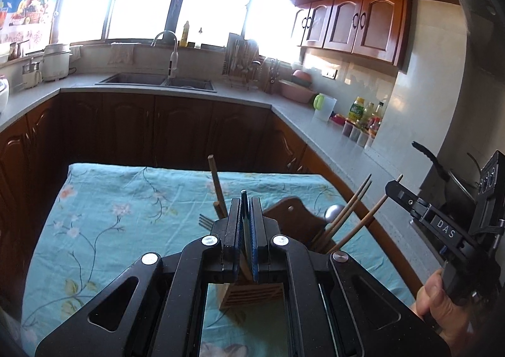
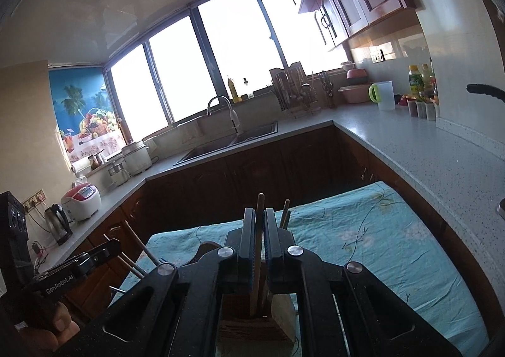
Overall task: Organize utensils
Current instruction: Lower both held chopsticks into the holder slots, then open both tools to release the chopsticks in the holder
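Left wrist view, frame centre: we note left gripper (image 1: 246, 211) fingers clenched on a thin dark utensil (image 1: 243, 199); right gripper (image 2: 259, 224) fingers clamp a stiff, light wooden stick (image 2: 259, 208), best held mid-shaft.

A table (image 1: 94, 214) stood in the near middle of the kitchen, with a wooden utensil holder (image 1: 252, 293) on its near edge. Chopsticks (image 1: 347, 214) stood in the holder. Beyond the table, a sink (image 1: 157, 79) sat in the far counter (image 1: 236, 98), a dish rack (image 1: 240, 63) to its right.
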A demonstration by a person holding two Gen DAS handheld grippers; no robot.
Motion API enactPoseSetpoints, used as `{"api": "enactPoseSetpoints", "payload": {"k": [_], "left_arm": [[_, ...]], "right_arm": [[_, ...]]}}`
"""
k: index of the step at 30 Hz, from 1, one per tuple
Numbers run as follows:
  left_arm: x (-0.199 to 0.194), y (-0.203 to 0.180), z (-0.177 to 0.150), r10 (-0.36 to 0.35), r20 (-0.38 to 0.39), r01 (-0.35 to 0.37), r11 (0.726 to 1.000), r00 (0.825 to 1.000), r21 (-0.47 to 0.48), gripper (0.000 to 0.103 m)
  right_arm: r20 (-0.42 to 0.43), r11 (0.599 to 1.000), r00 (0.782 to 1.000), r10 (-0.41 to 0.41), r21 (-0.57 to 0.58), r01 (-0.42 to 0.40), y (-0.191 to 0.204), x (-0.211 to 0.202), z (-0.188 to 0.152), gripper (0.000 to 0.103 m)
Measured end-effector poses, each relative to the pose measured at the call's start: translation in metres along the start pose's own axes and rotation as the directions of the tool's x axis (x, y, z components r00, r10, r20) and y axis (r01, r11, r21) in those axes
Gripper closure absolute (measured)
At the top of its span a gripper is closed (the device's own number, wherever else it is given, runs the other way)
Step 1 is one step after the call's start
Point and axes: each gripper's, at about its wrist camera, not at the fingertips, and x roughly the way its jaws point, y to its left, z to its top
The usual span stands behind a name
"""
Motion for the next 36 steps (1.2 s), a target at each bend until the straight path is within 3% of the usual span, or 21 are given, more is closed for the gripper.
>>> {"api": "enactPoseSetpoints", "payload": {"k": [9, 24, 28, 30, 32, 33, 35, 36], "left_arm": [[0.004, -0.011, -0.009, 0.039, -0.005, -0.039, 0.998, 0.999, 0.041, 0.098], [0.004, -0.01, -0.008, 0.046, -0.017, -0.045, 0.998, 0.999, 0.048, 0.098], [0.002, -0.009, -0.01, 0.036, -0.024, -0.035, 0.999, 0.999, 0.038, 0.097], [-0.001, -0.009, -0.01, 0.03, -0.02, -0.03, 0.999, 0.999, 0.035, 0.093], [-0.006, -0.008, -0.01, 0.014, -0.013, -0.014, 1.0, 1.0, 0.026, 0.085], [-0.009, -0.007, -0.01, 0.003, -0.009, -0.003, 1.0, 1.0, 0.021, 0.08], [-0.018, -0.008, -0.009, 0.005, 0.014, -0.005, 1.0, 1.0, 0.013, 0.046], [-0.025, -0.008, -0.009, 0.003, 0.044, -0.003, 1.0, 0.999, 0.011, 0.043]], "right_arm": [[-0.031, 1.0, 0.999, -0.026, -0.002, 0.026, -0.006, 0.006, -0.007, 0.097], [-0.045, 0.999, 0.999, -0.027, 0.024, 0.028, -0.016, 0.006, -0.006, 0.097], [-0.051, 0.999, 0.999, -0.017, 0.037, 0.019, -0.017, 0.006, -0.008, 0.092], [-0.057, 0.999, 0.998, -0.01, 0.051, 0.013, -0.018, 0.006, -0.008, 0.089], [-0.055, 0.998, 0.998, -0.002, 0.062, 0.006, -0.019, 0.003, -0.008, 0.079], [-0.051, 0.998, 0.999, 0.002, 0.066, 0.002, -0.019, 0.002, -0.008, 0.069], [-0.037, 0.997, 0.999, 0.013, 0.073, -0.011, -0.018, -0.005, -0.007, 0.061], [-0.033, 0.997, 0.999, 0.015, 0.073, -0.012, -0.017, -0.008, -0.006, 0.056]]}}
